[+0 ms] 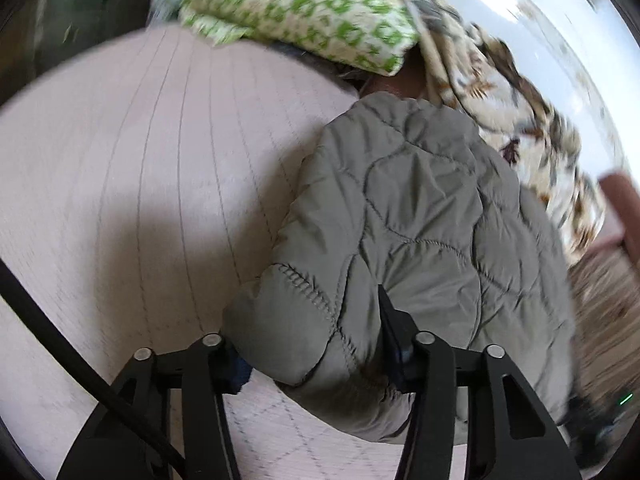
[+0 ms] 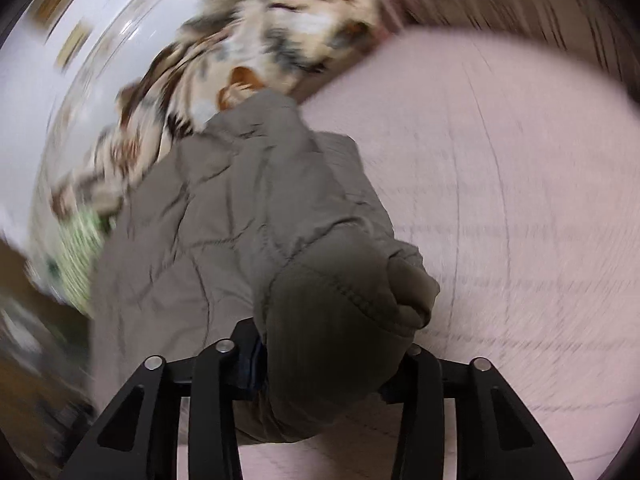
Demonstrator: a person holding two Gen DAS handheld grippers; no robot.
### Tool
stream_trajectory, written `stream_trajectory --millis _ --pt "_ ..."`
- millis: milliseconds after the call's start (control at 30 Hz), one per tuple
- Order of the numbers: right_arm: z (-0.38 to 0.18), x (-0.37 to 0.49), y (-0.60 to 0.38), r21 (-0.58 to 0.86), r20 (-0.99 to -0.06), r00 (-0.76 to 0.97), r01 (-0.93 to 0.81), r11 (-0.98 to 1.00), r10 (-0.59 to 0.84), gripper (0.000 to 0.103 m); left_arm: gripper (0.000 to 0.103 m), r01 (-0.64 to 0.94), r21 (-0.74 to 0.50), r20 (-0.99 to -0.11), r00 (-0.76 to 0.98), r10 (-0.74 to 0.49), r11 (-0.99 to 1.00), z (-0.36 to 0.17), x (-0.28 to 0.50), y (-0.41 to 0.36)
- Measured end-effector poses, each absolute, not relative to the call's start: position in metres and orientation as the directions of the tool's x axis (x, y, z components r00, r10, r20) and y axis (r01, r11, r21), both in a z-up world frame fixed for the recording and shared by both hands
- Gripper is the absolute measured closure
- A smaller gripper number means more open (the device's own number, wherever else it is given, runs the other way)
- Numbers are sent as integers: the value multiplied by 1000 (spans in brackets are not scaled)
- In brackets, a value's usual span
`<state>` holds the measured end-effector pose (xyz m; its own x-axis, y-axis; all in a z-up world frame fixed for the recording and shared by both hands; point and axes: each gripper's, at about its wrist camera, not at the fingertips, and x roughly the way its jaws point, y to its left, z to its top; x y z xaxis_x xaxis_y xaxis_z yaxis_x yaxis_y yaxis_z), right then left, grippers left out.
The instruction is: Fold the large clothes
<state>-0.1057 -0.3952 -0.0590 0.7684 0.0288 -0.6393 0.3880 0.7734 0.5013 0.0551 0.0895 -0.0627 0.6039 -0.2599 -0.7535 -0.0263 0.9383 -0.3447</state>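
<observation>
A grey-green quilted puffer jacket (image 1: 424, 208) lies bunched on a pale pink quilted bed cover (image 1: 132, 152). My left gripper (image 1: 316, 344) is shut on a thick fold of the jacket's near edge; the fabric bulges between the black fingers (image 1: 394, 328). In the right wrist view the same jacket (image 2: 224, 232) stretches away from me, and my right gripper (image 2: 324, 364) is shut on another bunched edge of it, which hides the fingertips. Both views are motion-blurred.
A green-and-white patterned pillow (image 1: 304, 8) lies at the far end of the bed. A brown-and-cream patterned blanket (image 1: 516, 120) lies beside the jacket and also shows in the right wrist view (image 2: 248, 52). A black cable (image 1: 80, 364) crosses the lower left.
</observation>
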Motion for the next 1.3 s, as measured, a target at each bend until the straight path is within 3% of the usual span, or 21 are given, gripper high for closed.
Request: stream_trajectory --millis 133,333,467,667,967,1100,1200,1267,1300 --pt "-37 -103 -362 250 -643 756 360 899 -124 65 62 34 -189 -727 668 -162 981 -46 44 74" --pt "-11 -115 -331 7 -559 782 337 941 -276 67 65 71 -21 -624 778 -69 997 -13 16 59" --pt "9 -136 -323 -41 -494 812 334 942 -310 67 65 71 40 -528 848 -40 997 10 -14 59" --pt "32 -184 -312 -76 -401 857 319 945 -322 67 65 72 18 -453 890 -56 997 29 -56 69" --pt "21 -243 -303 -96 -385 868 299 950 -312 67 65 92 51 -455 888 -59 994 14 -118 80" --pt "-3 -245 -311 -60 -481 831 289 956 -281 66 63 107 104 -553 833 -32 989 -18 -120 77" --pt "-25 -237 -328 28 -585 783 280 960 -212 62 52 101 107 -620 784 -13 989 -40 -120 81" --pt "-39 -237 -342 113 -634 758 286 952 -152 52 30 82 101 -633 774 1 992 -46 -121 86" --pt "-45 -239 -352 181 -649 753 293 939 -110 47 24 64 122 -634 773 28 990 -48 -121 89"
